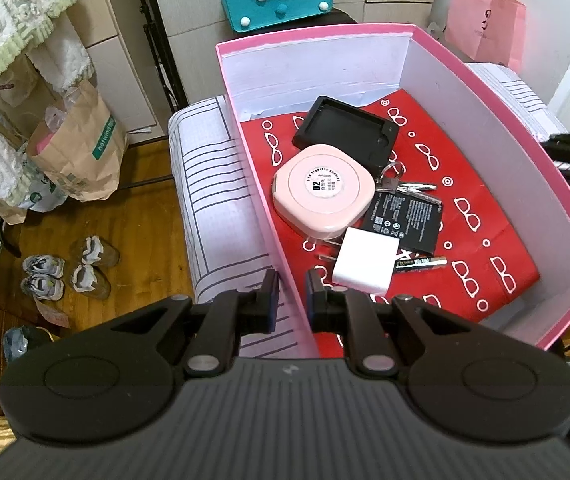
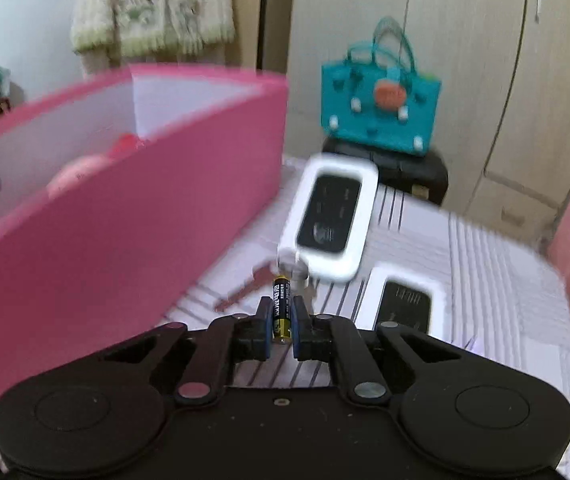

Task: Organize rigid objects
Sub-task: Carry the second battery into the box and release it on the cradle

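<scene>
Battery (image 2: 280, 307) first, nearest the lens in the right wrist view: a small black-and-gold cell standing upright between the pads of the right gripper (image 2: 281, 322), jaws drawn narrow and pressing on both its sides. Just past it on the striped cloth (image 2: 485, 248) lies a white device with a dark screen (image 2: 331, 216), tilted, and beside that a second white-framed one (image 2: 405, 304), both blurred. To the left rises the outer wall of the pink box (image 2: 125, 216). Further back, a teal handbag (image 2: 381, 116) sits on a dark stool against the wardrobe.

Over to the left wrist view now: the left gripper (image 1: 292, 294) has its jaws drawn close, straddling the near wall of the pink box (image 1: 565, 184), pinching the thin wall as far as can be told. Inside, on red paper printed with white glasses (image 1: 481, 264), nearest comes a white plug adapter (image 1: 365, 264), with another small battery (image 1: 421, 263) just beside it. Behind those, a flat black phone battery (image 1: 405, 220), then a pink rounded case (image 1: 323, 194) partly over it, keys (image 1: 405, 187) poking out beside it, and furthest a black tray (image 1: 345, 132). On the floor, paper bags (image 1: 81, 152) and shoes (image 1: 65, 276)
</scene>
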The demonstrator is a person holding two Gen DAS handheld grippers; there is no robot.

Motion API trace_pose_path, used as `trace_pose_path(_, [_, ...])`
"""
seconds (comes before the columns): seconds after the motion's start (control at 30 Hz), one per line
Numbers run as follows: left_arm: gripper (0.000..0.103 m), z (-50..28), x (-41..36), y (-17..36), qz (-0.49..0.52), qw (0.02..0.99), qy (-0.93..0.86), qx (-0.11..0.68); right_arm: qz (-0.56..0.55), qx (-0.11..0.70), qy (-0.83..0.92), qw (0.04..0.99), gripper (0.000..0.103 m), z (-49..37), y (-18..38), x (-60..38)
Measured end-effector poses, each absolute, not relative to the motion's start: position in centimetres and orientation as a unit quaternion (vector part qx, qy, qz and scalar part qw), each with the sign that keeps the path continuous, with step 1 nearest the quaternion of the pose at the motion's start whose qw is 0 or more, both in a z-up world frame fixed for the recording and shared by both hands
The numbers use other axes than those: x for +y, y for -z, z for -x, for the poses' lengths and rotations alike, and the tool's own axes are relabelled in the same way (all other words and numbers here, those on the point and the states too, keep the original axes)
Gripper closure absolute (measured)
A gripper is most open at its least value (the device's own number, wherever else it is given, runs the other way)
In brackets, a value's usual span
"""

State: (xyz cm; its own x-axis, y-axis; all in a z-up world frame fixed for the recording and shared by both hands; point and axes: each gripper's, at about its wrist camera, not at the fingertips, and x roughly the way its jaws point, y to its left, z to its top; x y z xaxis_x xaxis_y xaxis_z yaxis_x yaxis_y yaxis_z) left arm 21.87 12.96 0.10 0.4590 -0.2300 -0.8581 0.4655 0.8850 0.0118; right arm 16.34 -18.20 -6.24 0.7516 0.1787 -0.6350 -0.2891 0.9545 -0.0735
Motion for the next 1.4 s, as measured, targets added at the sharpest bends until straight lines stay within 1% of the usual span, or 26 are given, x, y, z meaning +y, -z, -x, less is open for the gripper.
trace_pose_path(0.17, [0.092,-21.9,12.5,-0.1,-0.129,0.846,0.192,0.480,0.034,0.279,-0.134,0.950,0.093,-14.7,2.2,-19.6])
trace_pose_path(0.27, [0.093,-21.7,11.8,-0.2,-0.148,0.845,0.179,0.481,-0.002,0.265,-0.176,0.948,0.093,-14.3,-0.8,-19.6])
trace_pose_path(0.33, [0.093,-21.5,11.5,-0.2,-0.157,0.846,0.177,0.478,-0.015,0.266,-0.215,0.940,0.092,-14.6,-2.8,-18.7])
trace_pose_path(0.43, [0.093,-21.5,11.8,-0.3,-0.148,0.848,0.175,0.478,-0.017,0.288,-0.266,0.920,0.092,-16.0,-4.3,-16.4])
trace_pose_path(0.57, [0.093,-21.5,12.1,-0.6,-0.140,0.852,0.176,0.474,0.010,0.319,-0.301,0.899,0.092,-18.7,-3.8,-12.6])
trace_pose_path(0.7, [0.093,-20.6,11.4,-0.7,-0.172,0.860,0.171,0.448,0.062,0.346,-0.295,0.889,0.092,-22.8,-1.6,-8.9])
trace_pose_path(0.93, [0.093,-21.1,11.6,-0.7,-0.153,0.859,0.170,0.458,0.117,0.400,-0.290,0.862,0.092,-27.8,0.3,-6.3])
trace_pose_path(1.0, [0.093,-21.2,11.6,-0.7,-0.147,0.859,0.165,0.461,0.139,0.403,-0.292,0.856,0.091,-28.5,0.6,-6.0])
trace_pose_path(1.07, [0.093,-21.2,11.6,-0.6,-0.142,0.859,0.162,0.464,0.135,0.402,-0.295,0.856,0.086,-28.9,0.6,-6.4])
trace_pose_path(1.2, [0.093,-21.3,11.4,-0.4,-0.140,0.858,0.154,0.470,0.110,0.377,-0.292,0.872,0.085,-27.5,-0.5,-8.6])
trace_pose_path(1.23, [0.093,-21.3,11.3,-0.3,-0.140,0.857,0.152,0.472,0.101,0.369,-0.292,0.877,0.083,-27.0,-1.0,-9.4])
trace_pose_path(1.27, [0.093,-21.4,11.3,-0.2,-0.141,0.856,0.151,0.474,0.092,0.360,-0.290,0.882,0.078,-26.3,-1.6,-10.4])
trace_pose_path(1.4, [0.093,-21.6,11.7,-0.1,-0.124,0.852,0.149,0.486,0.070,0.317,-0.260,0.909,0.063,-23.1,-3.5,-15.4])
